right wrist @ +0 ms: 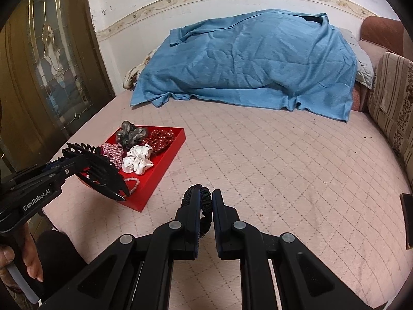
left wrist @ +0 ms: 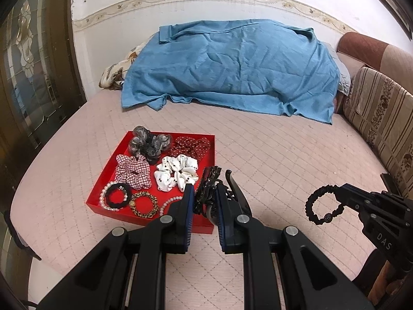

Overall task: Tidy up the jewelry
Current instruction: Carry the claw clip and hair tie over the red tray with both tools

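A red tray (left wrist: 108, 173) (right wrist: 165, 165) lies on the pink quilted bed and holds several scrunchies, a white one (left wrist: 178, 171) (right wrist: 138, 161) among them, plus bead bracelets (left wrist: 113, 196). My left gripper (left wrist: 204, 193) (right wrist: 77, 165) is shut on a black claw hair clip (left wrist: 209, 188) (right wrist: 103, 173) and holds it above the tray's near right corner. My right gripper (right wrist: 205, 201) (left wrist: 338, 196) is shut on a black hair tie (right wrist: 200, 206) (left wrist: 322, 206), held above the bed to the right of the tray.
A blue blanket (left wrist: 232, 67) covers a pile at the far side of the bed. A striped cushion (left wrist: 382, 118) lines the right edge. A dark glass door (left wrist: 31, 72) stands at the left. A dark flat object (right wrist: 407, 219) lies at the right edge.
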### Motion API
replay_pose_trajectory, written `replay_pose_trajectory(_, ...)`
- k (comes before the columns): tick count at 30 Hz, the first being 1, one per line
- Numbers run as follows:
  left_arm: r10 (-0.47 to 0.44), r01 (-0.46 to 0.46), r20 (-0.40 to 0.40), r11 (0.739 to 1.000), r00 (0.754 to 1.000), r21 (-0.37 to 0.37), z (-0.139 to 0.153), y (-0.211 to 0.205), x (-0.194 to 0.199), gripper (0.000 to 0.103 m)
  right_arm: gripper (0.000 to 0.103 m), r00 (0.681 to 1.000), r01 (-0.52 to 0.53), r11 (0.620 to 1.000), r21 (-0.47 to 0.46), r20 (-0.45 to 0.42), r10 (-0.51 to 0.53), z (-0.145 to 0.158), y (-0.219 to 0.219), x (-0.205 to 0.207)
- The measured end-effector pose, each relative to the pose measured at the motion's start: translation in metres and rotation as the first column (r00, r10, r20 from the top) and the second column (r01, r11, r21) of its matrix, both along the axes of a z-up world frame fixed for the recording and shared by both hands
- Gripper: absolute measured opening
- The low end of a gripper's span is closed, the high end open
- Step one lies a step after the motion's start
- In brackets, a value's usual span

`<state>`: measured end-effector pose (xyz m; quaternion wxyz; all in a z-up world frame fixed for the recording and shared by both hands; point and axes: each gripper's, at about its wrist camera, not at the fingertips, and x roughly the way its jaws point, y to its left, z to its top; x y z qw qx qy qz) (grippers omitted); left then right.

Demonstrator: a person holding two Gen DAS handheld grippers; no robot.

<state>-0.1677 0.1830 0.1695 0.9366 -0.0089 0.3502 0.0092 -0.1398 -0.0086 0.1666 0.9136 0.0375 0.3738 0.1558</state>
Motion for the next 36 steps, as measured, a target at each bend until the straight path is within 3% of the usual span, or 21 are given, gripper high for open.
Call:
replay_pose_trajectory(13,0.045,-0.045,-0.004,0.999,0.999,-0.012,-0.002,0.031,0.009,0.016,0.01,0.998,-0.058,0.998,0.007,-0.004,0.058,0.006,0.025,0.013)
replay_pose_trajectory(26,0.061,-0.062,-0.024,0.997,0.998,-0.041,-0.014,0.063,0.048,0.016,0.01,0.993,-0.113,0.993,0.018,-0.027,0.114,0.001,0.055,0.031)
replay_pose_trajectory(36,0.048,-0.048,-0.024,0.999,0.999,-0.016,-0.021,0.074,0.075,0.016,0.01,0.991,-0.126,0.992,0.017,-0.046,0.126,-0.004,0.072,0.047)
